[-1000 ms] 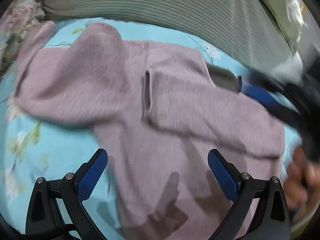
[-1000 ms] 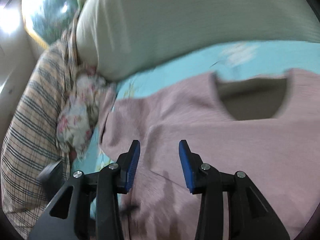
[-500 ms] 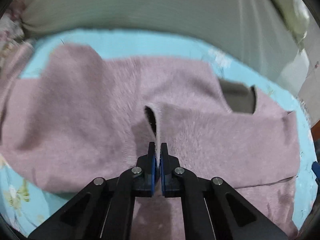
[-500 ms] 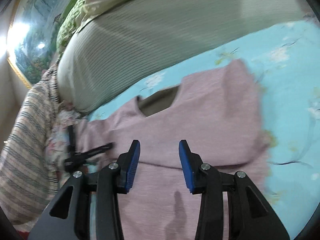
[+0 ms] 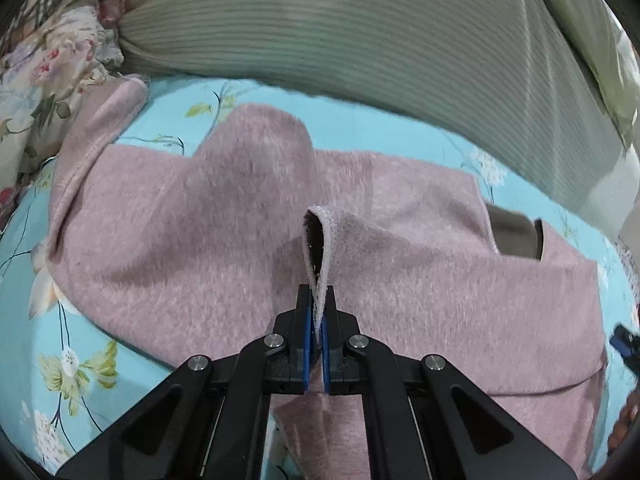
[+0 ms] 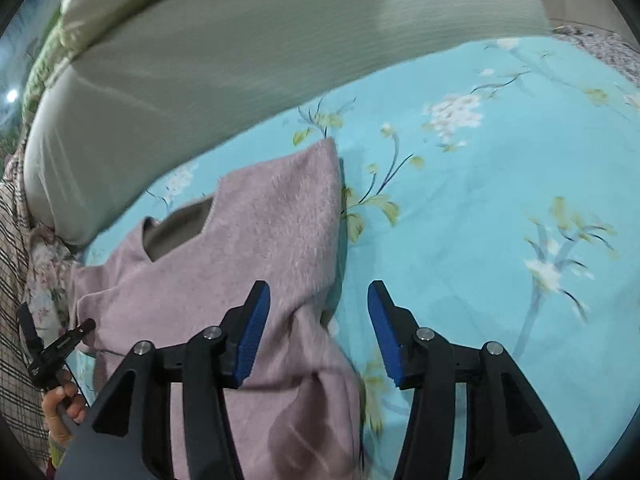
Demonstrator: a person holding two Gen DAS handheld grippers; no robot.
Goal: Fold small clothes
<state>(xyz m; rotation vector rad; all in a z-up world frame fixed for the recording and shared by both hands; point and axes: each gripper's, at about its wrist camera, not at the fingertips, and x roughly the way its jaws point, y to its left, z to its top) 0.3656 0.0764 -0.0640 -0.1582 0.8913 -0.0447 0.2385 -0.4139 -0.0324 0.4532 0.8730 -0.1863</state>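
My left gripper (image 5: 316,312) is pinched tight on the cuff edge of the pink fuzzy sweater (image 5: 240,232), which is spread across the turquoise floral bedsheet (image 6: 500,184) with one sleeve folded over the body and the collar end lying by the ribbed grey-green pillow (image 5: 360,32). My right gripper (image 6: 318,304) hangs wide open over the sweater's right edge, its left pad above the fabric, its right pad above bare sheet, gripping nothing. There's a tiny white label on the left gripper's body seen from the right wrist view, but it's too blurry for me to read, and no other writing shows anywhere.
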